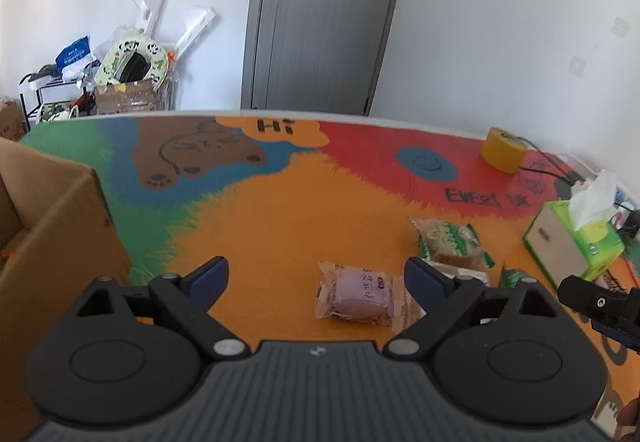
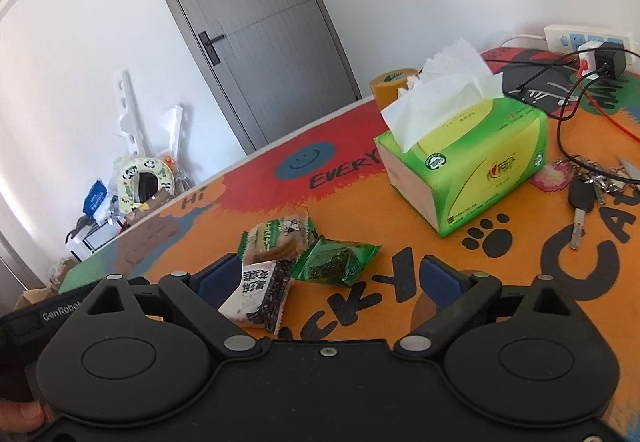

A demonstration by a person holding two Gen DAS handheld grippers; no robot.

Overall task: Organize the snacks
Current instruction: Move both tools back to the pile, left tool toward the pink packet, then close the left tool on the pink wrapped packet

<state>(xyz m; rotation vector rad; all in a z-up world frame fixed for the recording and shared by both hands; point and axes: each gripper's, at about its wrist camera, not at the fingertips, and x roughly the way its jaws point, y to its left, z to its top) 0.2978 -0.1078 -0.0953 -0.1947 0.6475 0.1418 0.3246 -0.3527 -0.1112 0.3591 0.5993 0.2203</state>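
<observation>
My left gripper (image 1: 316,276) is open and empty above the colourful table mat. A purple wrapped cake (image 1: 360,296) lies just inside its right finger. Beyond it lies a green-and-tan biscuit pack (image 1: 450,242). An open cardboard box (image 1: 52,226) stands at the left. My right gripper (image 2: 330,276) is open and empty. A black-and-white snack pack (image 2: 260,296) lies by its left finger. A green seaweed pack (image 2: 334,260) and the biscuit pack (image 2: 280,236) lie just beyond it. The right gripper's tip shows in the left wrist view (image 1: 600,304).
A green tissue box (image 2: 472,157) stands right of the snacks, also in the left wrist view (image 1: 576,242). A yellow tape roll (image 1: 504,149) sits at the far edge. Keys (image 2: 584,193), cables and a power strip (image 2: 588,41) lie at the far right.
</observation>
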